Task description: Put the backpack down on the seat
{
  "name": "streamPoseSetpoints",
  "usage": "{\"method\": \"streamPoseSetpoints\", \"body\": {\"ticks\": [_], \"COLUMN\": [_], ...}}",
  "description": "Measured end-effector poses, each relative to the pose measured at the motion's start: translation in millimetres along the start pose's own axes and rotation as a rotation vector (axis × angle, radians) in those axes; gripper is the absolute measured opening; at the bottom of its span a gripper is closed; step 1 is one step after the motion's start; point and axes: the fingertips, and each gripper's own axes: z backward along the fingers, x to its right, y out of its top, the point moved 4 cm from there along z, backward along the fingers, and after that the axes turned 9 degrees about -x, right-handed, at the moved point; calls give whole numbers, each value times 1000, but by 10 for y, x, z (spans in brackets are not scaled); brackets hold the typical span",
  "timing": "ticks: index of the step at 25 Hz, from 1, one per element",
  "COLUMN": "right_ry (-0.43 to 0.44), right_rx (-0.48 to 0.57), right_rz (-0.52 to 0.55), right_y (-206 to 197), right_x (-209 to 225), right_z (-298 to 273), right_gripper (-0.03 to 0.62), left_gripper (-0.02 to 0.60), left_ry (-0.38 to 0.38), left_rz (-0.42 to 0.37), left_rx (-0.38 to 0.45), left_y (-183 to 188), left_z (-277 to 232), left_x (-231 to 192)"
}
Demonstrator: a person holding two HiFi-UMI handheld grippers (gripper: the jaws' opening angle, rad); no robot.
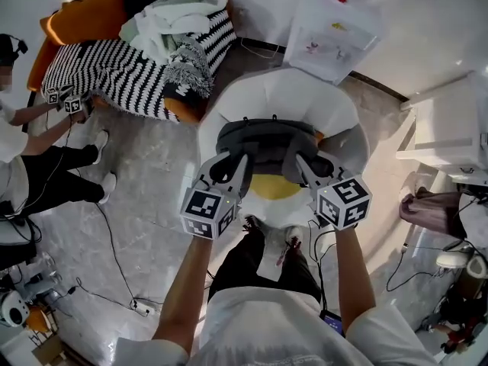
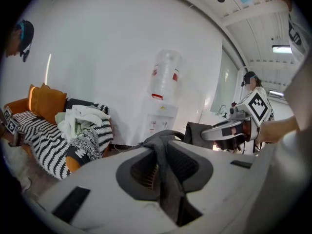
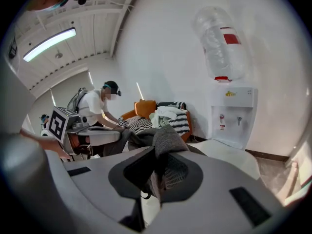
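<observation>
A dark grey backpack [image 1: 267, 137] hangs over a white round chair [image 1: 284, 90] with a yellow seat cushion [image 1: 273, 187]. My left gripper [image 1: 229, 166] is shut on the backpack's left side and my right gripper [image 1: 306, 166] on its right side. In the left gripper view a grey strap [image 2: 165, 160] runs pinched between the jaws of the left gripper [image 2: 164, 173], and the right gripper [image 2: 233, 128] shows beyond it. In the right gripper view a strap [image 3: 165, 141] is clamped in the right gripper [image 3: 156, 175]. I cannot tell whether the backpack's underside touches the seat.
A sofa [image 1: 141, 67] with a black-and-white striped blanket, orange cushions and loose clothes stands at the back left. Another person [image 1: 30, 155] works beside it. A water dispenser [image 2: 163, 97] stands behind the chair. White furniture [image 1: 450, 132] is at the right, and cables [image 1: 114, 258] lie on the floor.
</observation>
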Motion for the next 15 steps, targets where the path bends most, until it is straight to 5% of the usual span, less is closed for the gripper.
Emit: {"method": "streamPoseSetpoints", "body": {"ticks": [15], "right_ry": [-23], "right_rx": [-74], "right_rz": [-65], "right_y": [-344], "right_x": [292], "right_z": [-492], "right_gripper": [32], "left_gripper": [72], "left_ry": [-47], "left_rz": [22], "left_rx": [-98], "left_y": [-384], "left_z": [-520], "left_x": [-285]}}
